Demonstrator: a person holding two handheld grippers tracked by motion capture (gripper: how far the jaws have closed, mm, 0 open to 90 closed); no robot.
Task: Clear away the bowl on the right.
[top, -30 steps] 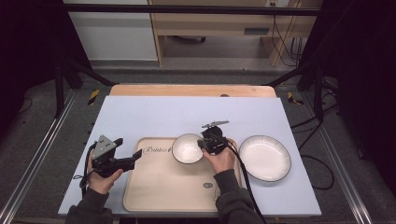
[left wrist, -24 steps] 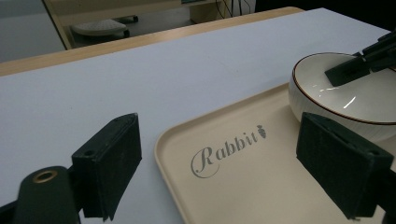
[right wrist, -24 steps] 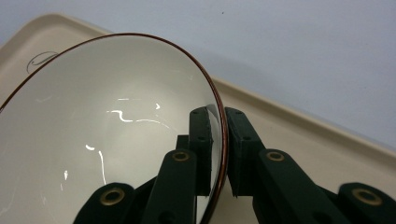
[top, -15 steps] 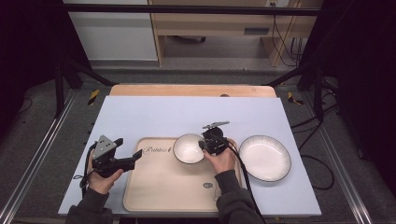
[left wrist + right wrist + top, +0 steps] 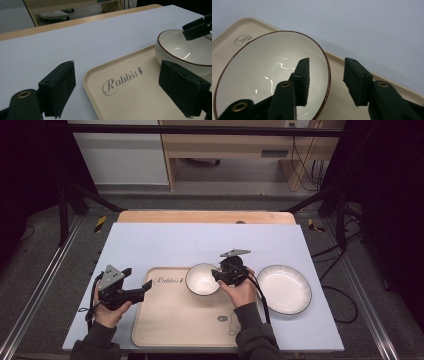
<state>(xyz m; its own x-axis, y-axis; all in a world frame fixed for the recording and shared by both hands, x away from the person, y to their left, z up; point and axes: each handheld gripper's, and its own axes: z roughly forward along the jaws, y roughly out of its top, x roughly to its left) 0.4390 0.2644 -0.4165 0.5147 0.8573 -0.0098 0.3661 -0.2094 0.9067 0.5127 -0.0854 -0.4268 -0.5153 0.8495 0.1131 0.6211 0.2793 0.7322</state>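
- A pale blue worktop (image 5: 165,245) fills mid-frame, dark floor around it.
- The bowl (image 5: 202,279) sits on the tray (image 5: 170,320).
- The right gripper (image 5: 325,82) has just opened, fingers straddling the rim.
- The left gripper (image 5: 125,87) is spread.

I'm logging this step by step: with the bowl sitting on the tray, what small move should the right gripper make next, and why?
Probably lift the right gripper up and back off the bowl. Its jaws have just been opening and now straddle the rim with gaps on both sides, one inside, one outside. The bowl rests on the tray, so it looks released. The left gripper waits open at the tray's edge.
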